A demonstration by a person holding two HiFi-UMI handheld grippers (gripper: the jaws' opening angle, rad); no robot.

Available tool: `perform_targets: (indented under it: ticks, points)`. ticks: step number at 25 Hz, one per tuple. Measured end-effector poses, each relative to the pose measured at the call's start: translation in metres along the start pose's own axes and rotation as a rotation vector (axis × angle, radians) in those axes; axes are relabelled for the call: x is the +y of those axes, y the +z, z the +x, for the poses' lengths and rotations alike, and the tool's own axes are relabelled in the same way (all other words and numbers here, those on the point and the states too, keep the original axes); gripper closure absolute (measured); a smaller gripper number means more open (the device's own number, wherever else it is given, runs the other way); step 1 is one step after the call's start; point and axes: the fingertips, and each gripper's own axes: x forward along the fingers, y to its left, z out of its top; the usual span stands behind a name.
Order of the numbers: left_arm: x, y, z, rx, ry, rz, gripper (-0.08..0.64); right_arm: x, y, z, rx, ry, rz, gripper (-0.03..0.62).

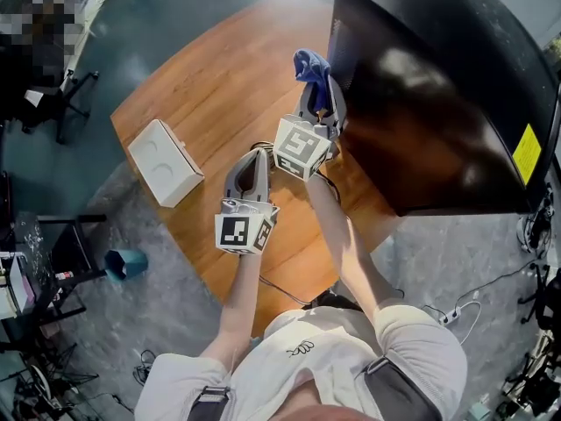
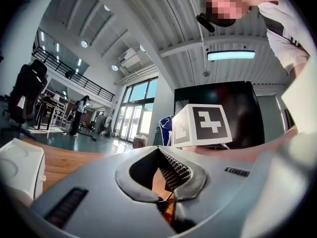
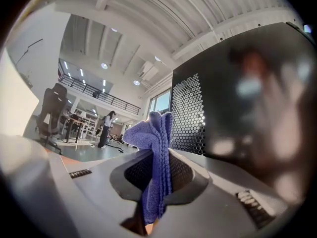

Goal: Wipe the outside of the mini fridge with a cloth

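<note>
Blue cloth (image 1: 310, 63) sticks up at the upper middle of the head view, pinched by the right gripper (image 1: 320, 103) just beside the black mini fridge (image 1: 438, 103) at upper right. The left gripper (image 1: 252, 178) hangs lower over the wooden table (image 1: 210, 95), near a white box (image 1: 165, 161). In the left gripper view, the jaws are pressed together with nothing between them. In the right gripper view, the jaws clamp the cloth at centre, and the fridge's perforated panel fills the right.

Wooden table (image 1: 210, 95) on a teal floor (image 1: 166, 16). Tall windows (image 2: 137, 108) out back, strip light (image 2: 231, 55) overhead, black office chair (image 2: 27, 90) too.
</note>
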Motion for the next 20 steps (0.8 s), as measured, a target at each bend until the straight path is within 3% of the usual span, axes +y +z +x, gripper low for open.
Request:
perform_targets:
  ticks: [10,20]
  points:
    - [-0.003,-0.006,0.003,0.008,-0.019,-0.023,0.555,-0.005,-0.006,0.005,0.016,-0.014,-0.018,0.531]
    - [-0.025,0.009,-0.002,-0.023,-0.061,-0.026,0.555,-0.039,-0.005,-0.041,0.030,-0.072,-0.065,0.531]
